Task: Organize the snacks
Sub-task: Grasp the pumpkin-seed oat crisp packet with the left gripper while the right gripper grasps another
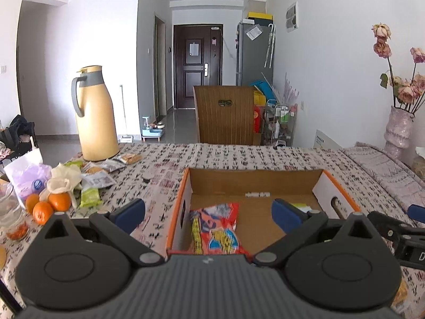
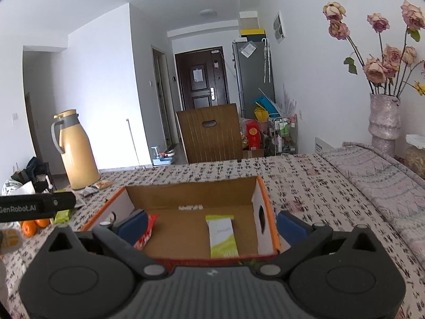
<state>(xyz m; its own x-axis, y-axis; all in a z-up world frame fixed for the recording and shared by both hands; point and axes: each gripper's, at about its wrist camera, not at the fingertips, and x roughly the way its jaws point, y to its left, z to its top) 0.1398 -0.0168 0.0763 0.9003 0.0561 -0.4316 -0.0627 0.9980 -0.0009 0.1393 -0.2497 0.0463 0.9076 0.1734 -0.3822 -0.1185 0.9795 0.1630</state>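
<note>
An open cardboard box [image 1: 325,186] [image 2: 265,207] with orange edges sits on the patterned tablecloth. Inside it lie a red snack bag [image 1: 220,226] [image 2: 144,235], a green and white packet [image 2: 222,235] [image 1: 300,206] and a small white strip [image 1: 257,194] [image 2: 190,207]. My left gripper [image 1: 208,215] is open over the box's near left corner, nothing between its fingers. My right gripper [image 2: 211,226] is open over the box's near edge, also empty. A pile of loose snack packets [image 1: 95,178] [image 2: 90,190] lies left of the box.
A tan thermos jug [image 1: 94,114] [image 2: 75,148] stands at the table's far left. Oranges [image 1: 50,204] [image 2: 33,226], a plastic bag [image 1: 25,175] and a glass [image 1: 8,210] crowd the left edge. A vase of dried roses [image 2: 383,122] [image 1: 398,130] stands far right. A wooden chair [image 1: 225,114] faces the far side.
</note>
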